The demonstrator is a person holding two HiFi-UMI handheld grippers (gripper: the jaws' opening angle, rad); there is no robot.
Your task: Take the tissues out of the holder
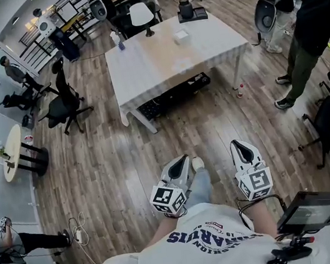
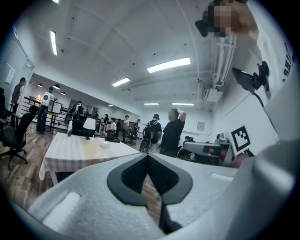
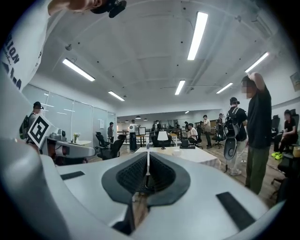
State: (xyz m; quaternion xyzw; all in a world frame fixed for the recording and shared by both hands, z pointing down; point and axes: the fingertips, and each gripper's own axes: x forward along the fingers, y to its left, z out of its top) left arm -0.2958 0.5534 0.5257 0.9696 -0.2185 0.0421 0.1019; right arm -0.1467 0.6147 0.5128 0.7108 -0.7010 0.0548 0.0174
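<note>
Although the tissue holder cannot be identified with certainty, a small white item [image 1: 181,35] and a dark boxy item [image 1: 190,11] sit on the white-clothed table [image 1: 145,70], towards its far side. The left gripper [image 1: 183,158] and right gripper [image 1: 238,144] are level side by side over the wood floor, well apart from the table. Both have their jaws pressed together with nothing between them. A bystander [image 1: 308,31] stands to the right of the table.
</note>
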